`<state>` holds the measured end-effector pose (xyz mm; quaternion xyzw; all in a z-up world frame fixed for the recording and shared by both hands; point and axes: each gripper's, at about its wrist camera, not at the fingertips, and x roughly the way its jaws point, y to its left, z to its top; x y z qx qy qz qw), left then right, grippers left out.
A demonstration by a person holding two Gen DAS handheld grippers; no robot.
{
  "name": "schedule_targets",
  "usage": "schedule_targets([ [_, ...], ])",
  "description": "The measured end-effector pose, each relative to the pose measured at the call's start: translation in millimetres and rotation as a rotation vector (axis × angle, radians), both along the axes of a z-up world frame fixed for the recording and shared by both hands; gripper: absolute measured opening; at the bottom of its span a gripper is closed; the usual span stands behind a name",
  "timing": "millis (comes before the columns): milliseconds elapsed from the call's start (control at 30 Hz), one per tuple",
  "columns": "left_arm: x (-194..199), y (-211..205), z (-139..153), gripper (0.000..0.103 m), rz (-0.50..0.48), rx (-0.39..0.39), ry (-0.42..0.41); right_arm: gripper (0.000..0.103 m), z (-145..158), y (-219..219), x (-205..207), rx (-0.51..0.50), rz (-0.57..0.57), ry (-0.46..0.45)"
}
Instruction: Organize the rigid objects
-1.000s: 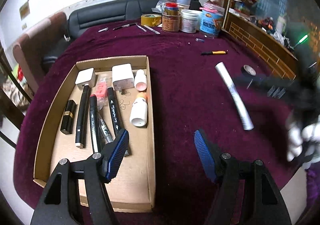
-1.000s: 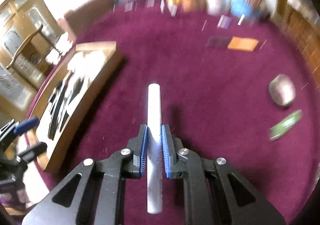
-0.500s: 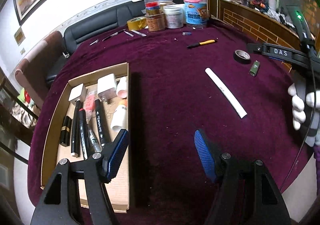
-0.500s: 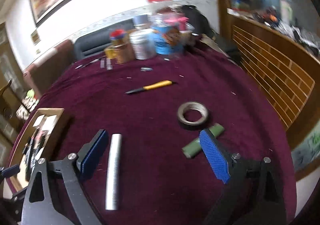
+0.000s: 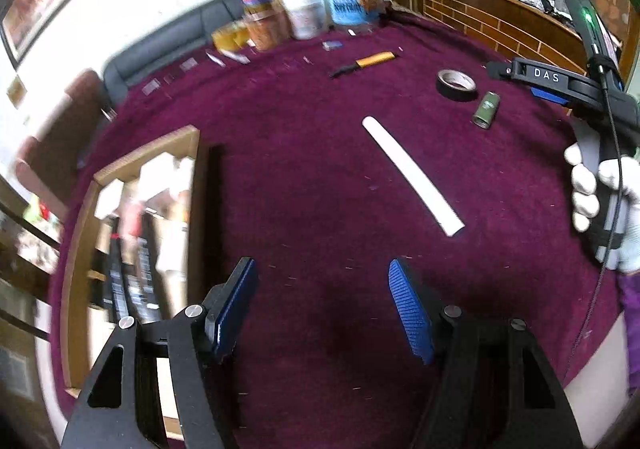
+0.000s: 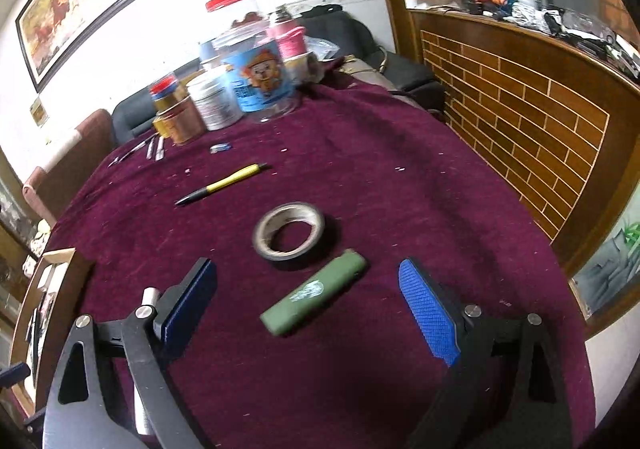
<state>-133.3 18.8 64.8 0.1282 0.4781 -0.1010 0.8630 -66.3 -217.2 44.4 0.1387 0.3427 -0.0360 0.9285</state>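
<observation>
My right gripper [image 6: 308, 303] is open and empty, its jaws on either side of a green lighter [image 6: 314, 293] that lies on the purple cloth, just in front of a black tape roll [image 6: 289, 231]. A silver-white tube [image 5: 412, 175] lies flat on the cloth; in the right wrist view only its end [image 6: 150, 295] shows behind my left finger. My left gripper [image 5: 320, 305] is open and empty over bare cloth, right of the cardboard tray [image 5: 192, 137] that holds markers and small bottles. The lighter [image 5: 486, 110] and tape roll [image 5: 456, 84] also show in the left wrist view.
A yellow-and-black pen [image 6: 222, 185] lies beyond the tape. Jars and tins [image 6: 248, 81] stand at the far table edge, with small tools [image 6: 154, 147] beside them. A brick-pattern wooden counter [image 6: 520, 109] borders the right side. Sofa and chair stand behind the table.
My right gripper let go of the silver tube, opened, and swung right to the green lighter. My left gripper moved right, away from the tray.
</observation>
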Motion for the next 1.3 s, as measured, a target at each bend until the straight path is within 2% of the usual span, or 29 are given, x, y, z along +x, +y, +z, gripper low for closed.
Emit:
schedule_targets([
  [133, 14, 0, -15, 0.062, 0.023, -0.069, 0.084, 0.093, -6, -22, 0, 0.029, -0.061, -0.019],
  [267, 26, -5, -21, 0.062, 0.046, -0.109, 0.098, 0.093, -3, -33, -5, -0.001, -0.114, -0.055],
  [367, 37, -17, -23, 0.062, 0.043, -0.136, 0.095, 0.093, -4, -37, -4, 0.013, -0.123, -0.051],
  [533, 64, -51, -33, 0.063, 0.006, -0.136, 0.078, 0.093, -12, -37, 1, 0.024, -0.108, -0.011],
  [633, 81, -67, -46, 0.064, 0.006, -0.09, 0.079, 0.093, -14, -36, 3, 0.019, -0.104, 0.001],
  [700, 82, -68, -44, 0.055, -0.036, -0.098, 0.046, 0.093, -16, -37, 3, 0.02, -0.103, 0.008],
  [767, 77, -63, -40, 0.015, -0.058, -0.119, 0.049, 0.093, -17, -37, 4, 0.023, -0.105, 0.013],
  [800, 75, -57, -39, 0.011, -0.059, -0.131, 0.063, 0.093, -18, -37, 4, 0.024, -0.106, 0.016],
  [867, 73, -43, -39, 0.011, -0.039, -0.175, 0.09, 0.093, -19, -38, 5, 0.026, -0.106, 0.022],
  [1000, 75, -27, -42, 0.011, -0.018, -0.236, 0.085, 0.093, -20, -36, 7, 0.025, -0.103, 0.033],
  [1100, 79, -28, -43, 0.021, -0.037, -0.264, 0.05, 0.093, -21, -37, 7, 0.031, -0.108, 0.04],
  [1167, 71, -31, -46, 0.031, -0.071, -0.266, -0.029, 0.093, -23, -40, 8, 0.039, -0.117, 0.045],
  [1300, 78, -15, -47, 0.033, -0.061, -0.403, -0.013, 0.093, -24, -41, 8, 0.04, -0.139, 0.053],
])
